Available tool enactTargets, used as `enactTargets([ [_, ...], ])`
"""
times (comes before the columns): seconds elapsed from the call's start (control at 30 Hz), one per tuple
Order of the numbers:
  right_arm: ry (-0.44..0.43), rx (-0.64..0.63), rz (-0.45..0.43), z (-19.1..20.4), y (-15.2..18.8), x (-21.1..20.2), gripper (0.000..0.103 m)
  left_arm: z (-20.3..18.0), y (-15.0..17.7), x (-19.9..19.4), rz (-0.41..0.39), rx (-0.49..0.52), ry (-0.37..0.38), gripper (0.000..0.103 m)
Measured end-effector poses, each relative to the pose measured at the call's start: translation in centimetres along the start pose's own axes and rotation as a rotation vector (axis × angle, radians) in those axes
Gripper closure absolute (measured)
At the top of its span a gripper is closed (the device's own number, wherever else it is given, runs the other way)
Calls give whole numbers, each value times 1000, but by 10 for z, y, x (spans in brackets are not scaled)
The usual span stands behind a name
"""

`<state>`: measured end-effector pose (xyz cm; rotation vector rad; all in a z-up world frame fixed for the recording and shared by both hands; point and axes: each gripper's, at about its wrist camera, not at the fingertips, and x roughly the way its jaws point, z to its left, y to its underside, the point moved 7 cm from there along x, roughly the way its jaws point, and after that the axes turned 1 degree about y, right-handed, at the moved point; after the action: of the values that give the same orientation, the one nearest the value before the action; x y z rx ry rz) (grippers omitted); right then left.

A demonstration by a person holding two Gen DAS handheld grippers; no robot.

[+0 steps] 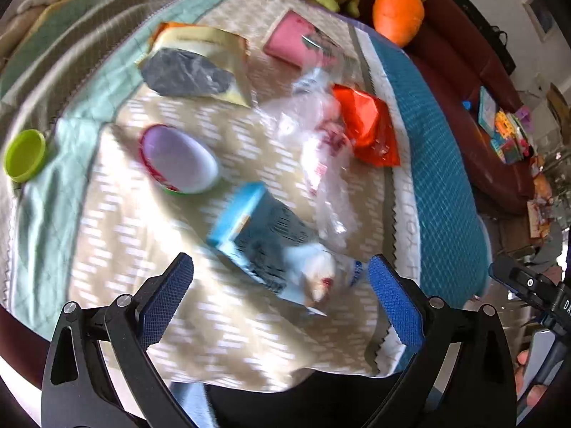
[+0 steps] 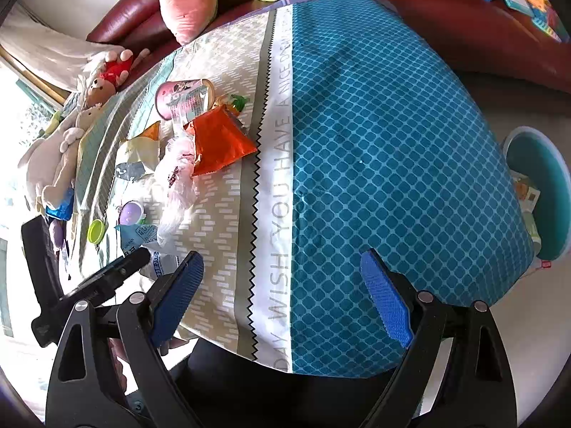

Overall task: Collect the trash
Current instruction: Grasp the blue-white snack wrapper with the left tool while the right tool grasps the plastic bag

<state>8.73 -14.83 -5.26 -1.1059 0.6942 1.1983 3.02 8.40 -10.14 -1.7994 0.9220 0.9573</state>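
Observation:
Trash lies scattered on a patterned cloth (image 1: 117,249). In the left wrist view my left gripper (image 1: 280,271) stands open just above a blue packet (image 1: 260,232); its pads do not touch it. Beyond are a clear plastic bag (image 1: 321,164), a red wrapper (image 1: 367,125), a purple-lidded cup (image 1: 178,158), a green lid (image 1: 25,155), a yellow and grey pouch (image 1: 196,64) and a pink can (image 1: 292,41). My right gripper (image 2: 282,264) is open and empty over the teal part of the cloth (image 2: 392,142), to the right of the red wrapper (image 2: 221,142) and pink can (image 2: 183,98).
Plush toys (image 2: 185,0) line a dark red sofa (image 2: 446,35) behind the cloth; an orange carrot plush (image 1: 399,10) sits at the far right corner. A teal round bin (image 2: 539,192) stands on the floor right of the cloth. Toys and books (image 1: 506,132) lie on the sofa.

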Motion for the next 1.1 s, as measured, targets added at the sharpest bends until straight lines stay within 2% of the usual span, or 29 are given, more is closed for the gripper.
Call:
enactTargets([
  [0.13,-11,20,0,-7,0,1,17,-10,0,7,6,31,-13,5],
  [0.27,-14,37,14,-13,2,5,17,-7,1,17,3,19,-31,5],
  [0.33,-15,42,20,-14,3,8,17,-8,1,20,-5,27,-38,11],
  [0.4,-15,45,28,-15,4,11,17,-12,1,24,-8,45,-34,34],
  [0.43,-16,44,30,-15,4,12,17,-17,-2,29,-7,53,-24,41],
  [0.47,-16,41,35,-13,4,13,17,-18,-2,31,-7,60,-24,59],
  [0.5,-17,37,37,-12,5,14,17,-18,-1,32,-7,66,-27,71],
  [0.6,-18,20,44,-7,5,16,17,-15,0,30,-11,82,-21,76],
  [0.83,-37,-1,50,8,-2,21,17,-22,-1,-3,-65,149,45,76],
  [1.1,-84,-67,55,53,-25,34,17,-6,-52,-43,-193,159,102,76],
])
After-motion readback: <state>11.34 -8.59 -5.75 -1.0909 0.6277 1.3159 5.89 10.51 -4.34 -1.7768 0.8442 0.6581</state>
